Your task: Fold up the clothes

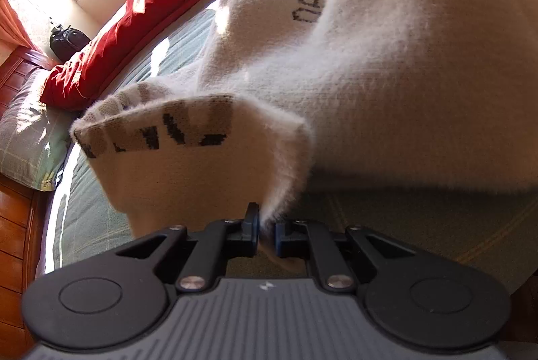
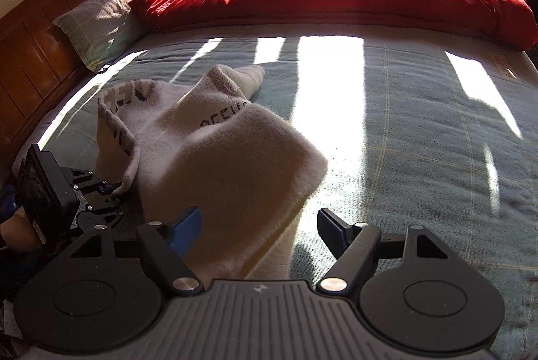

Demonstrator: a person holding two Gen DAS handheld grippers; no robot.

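A cream knitted sweater [image 2: 215,151] with dark lettering lies bunched and partly lifted on the near left part of the bed [image 2: 420,131], one end trailing away toward the far side. It looks soft, fuzzy and fairly thick, so it should drape and sag wherever it is not supported, and is probably light enough to lift by its edges; the patterned ribbed band [image 1: 158,131] and the corners look like the firmest places to take hold, since the loose knit elsewhere may stretch. The left gripper [image 1: 267,232] is clamped on a pinch of the sweater's edge, holding that part up. The right gripper [image 2: 260,225] stands wide apart with a fold of the sweater hanging between its fingers, not yet pinched. The bed is covered by a grey-green checked sheet, broad and flat, striped with strong sunlight. A red duvet [image 2: 336,3] is rolled along the far edge, a pillow [image 2: 101,23] sits far left against a wooden headboard [image 2: 40,33], and clothes hang by the window.
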